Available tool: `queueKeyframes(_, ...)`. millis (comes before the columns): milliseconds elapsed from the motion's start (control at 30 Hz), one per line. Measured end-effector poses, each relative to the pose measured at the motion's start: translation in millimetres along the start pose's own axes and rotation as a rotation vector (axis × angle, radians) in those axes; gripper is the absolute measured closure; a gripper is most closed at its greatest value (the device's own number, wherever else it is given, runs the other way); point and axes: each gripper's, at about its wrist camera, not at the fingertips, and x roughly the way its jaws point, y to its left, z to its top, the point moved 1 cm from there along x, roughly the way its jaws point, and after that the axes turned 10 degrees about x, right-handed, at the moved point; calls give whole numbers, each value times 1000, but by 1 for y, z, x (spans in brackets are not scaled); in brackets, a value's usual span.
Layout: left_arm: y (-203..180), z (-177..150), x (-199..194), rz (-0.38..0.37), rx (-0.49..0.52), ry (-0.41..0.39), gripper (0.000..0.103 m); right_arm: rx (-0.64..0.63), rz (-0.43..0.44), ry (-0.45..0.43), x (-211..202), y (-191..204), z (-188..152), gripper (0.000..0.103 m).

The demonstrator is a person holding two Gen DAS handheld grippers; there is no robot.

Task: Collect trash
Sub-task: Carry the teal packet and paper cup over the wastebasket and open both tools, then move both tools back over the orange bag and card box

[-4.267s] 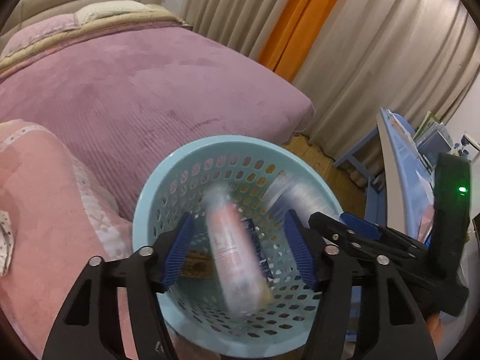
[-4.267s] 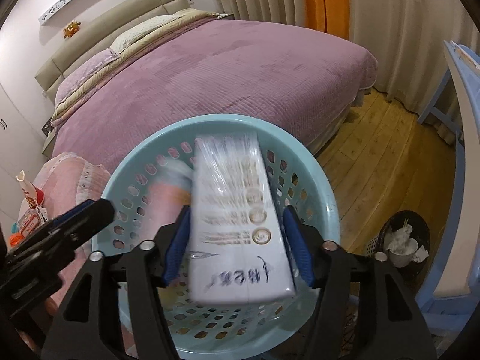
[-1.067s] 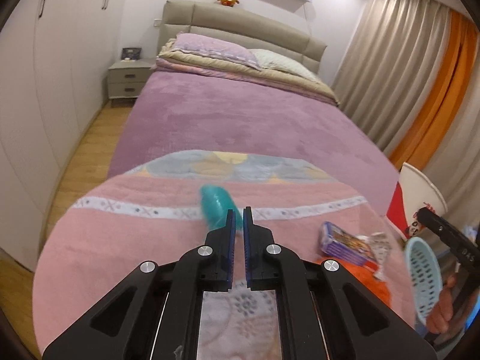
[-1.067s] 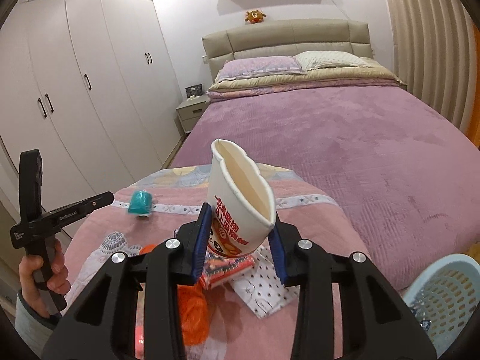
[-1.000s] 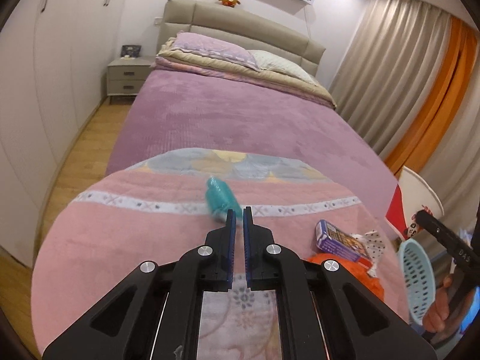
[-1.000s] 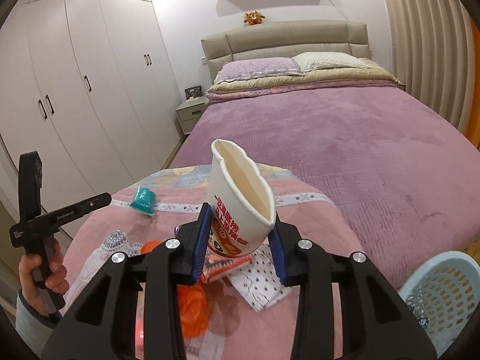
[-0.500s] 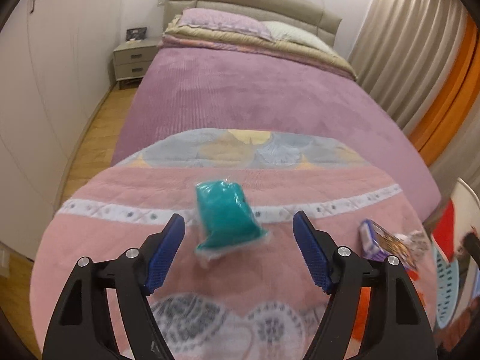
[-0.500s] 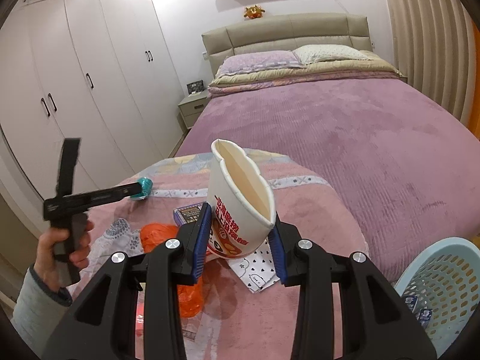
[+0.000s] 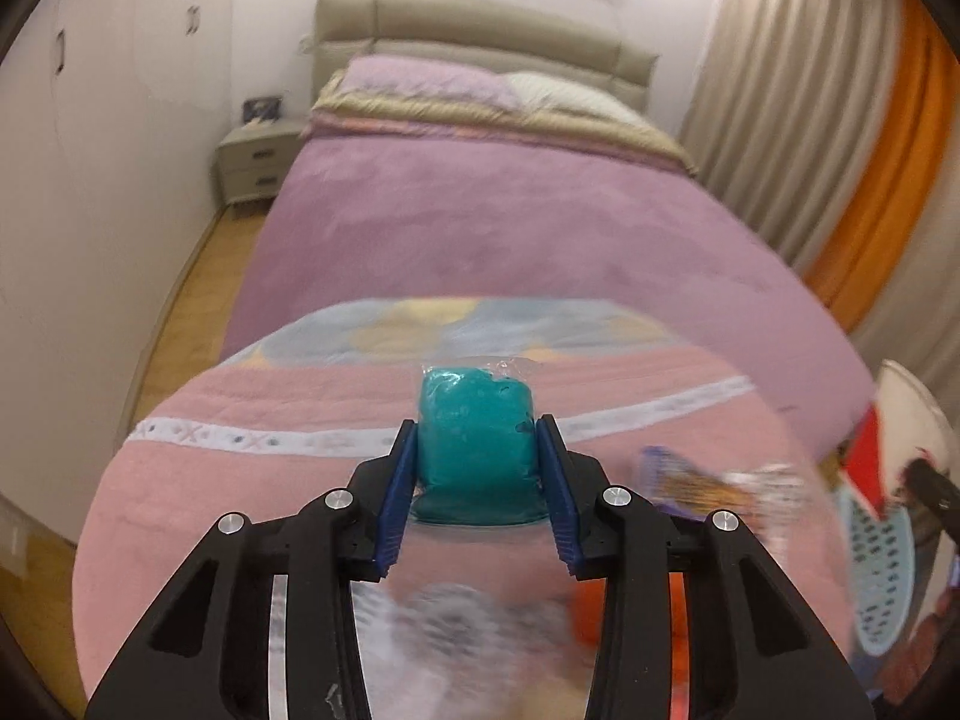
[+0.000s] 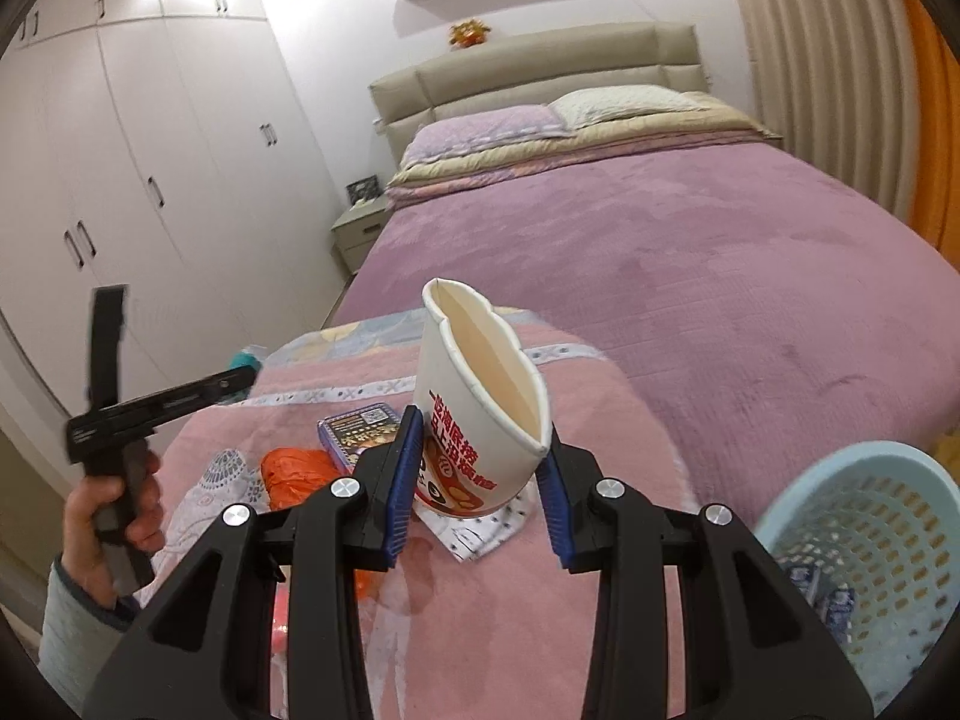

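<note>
Round worktop [image 10: 600, 570] at foot of bed [image 10: 690, 252]; bed runs away behind it to the headboard [image 10: 540, 66], pillows [image 10: 600, 105] just before that. Nightstand [image 10: 354, 228] left of bed head, wardrobe [image 10: 120, 180] along left wall, curtains [image 9: 780, 120] right of bed. On worktop: wrapped packet [image 9: 477, 438] at far left edge, between left claw [image 9: 477, 483] pads; paper cup [image 10: 480, 414] near centre, tilted, between right claw [image 10: 480, 489] pads, over a patterned paper [image 10: 480, 531]. Small box [image 10: 360, 429] left of cup, crumpled bag [image 10: 297, 474] just before it. Basket [image 10: 870, 540] off worktop's right edge, lower
</note>
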Motion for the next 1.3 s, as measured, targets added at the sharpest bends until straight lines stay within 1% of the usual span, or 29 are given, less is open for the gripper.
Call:
queueKeyframes(100, -39, 2, -22, -65, 53, -42, 65, 20, -44, -33, -27, -11, -2, 70)
queueKeyframes(167, -67, 4, -31, -111, 88, -63, 65, 38, -59, -46, -41, -18, -3, 70)
queueKeyframes(200, -87, 4, -37, -149, 107, -73, 65, 49, -65, -52, -47, -23, -4, 70)
queueKeyframes(233, -100, 4, -39, -176, 117, -76, 65, 69, -80, -66, -60, -32, -5, 70)
queueKeyframes(333, -144, 1, -42, -252, 155, -73, 65, 108, -120, -87, -81, -51, -6, 70)
queueKeyframes(400, -175, -2, -41, -290, 190, -63, 65, 146, -161, -97, -94, -67, -7, 70)
queueKeyframes(467, -205, -7, -37, -333, 222, -45, 65, 200, -230, -100, -106, -90, -11, 70)
queueKeyframes(500, -223, -10, -34, -352, 245, -34, 65, 210, -242, -100, -108, -95, -11, 70)
queueKeyframes(567, -258, -17, -26, -386, 295, -10, 65, 263, -295, -96, -116, -117, -15, 70)
queueKeyframes(633, -279, -25, -18, -419, 323, 15, 65, 316, -342, -85, -122, -141, -21, 70)
queueKeyframes(733, -313, -37, -4, -468, 356, 66, 65, 367, -386, -76, -127, -165, -27, 70)
queueKeyframes(800, -337, -42, 8, -486, 383, 92, 65, 396, -421, -62, -128, -182, -30, 70)
queueKeyframes(967, -369, -48, 27, -504, 413, 133, 64, 457, -460, -22, -131, -218, -40, 68)
queueKeyframes(1000, -374, -50, 30, -508, 416, 138, 59, 457, -464, -17, -131, -221, -42, 68)
queueKeyframes(1033, -376, -51, 30, -515, 416, 144, 47, 452, -470, -9, -130, -225, -42, 68)
queueKeyframes(1067, -376, -51, 29, -520, 413, 146, 41, 446, -477, 1, -129, -226, -43, 60)
queueKeyframes(1100, -376, -50, 29, -520, 407, 140, 33, 445, -482, 1, -129, -228, -44, 56)
queueKeyframes(1133, -375, -50, 27, -516, 403, 130, 32, 445, -488, -3, -129, -228, -45, 48)
queueKeyframes(1167, -374, -50, 25, -516, 403, 126, 32, 444, -493, -8, -129, -228, -46, 46)
queueKeyframes(1300, -363, -51, 15, -509, 403, 105, 32, 420, -490, -15, -131, -229, -48, 45)
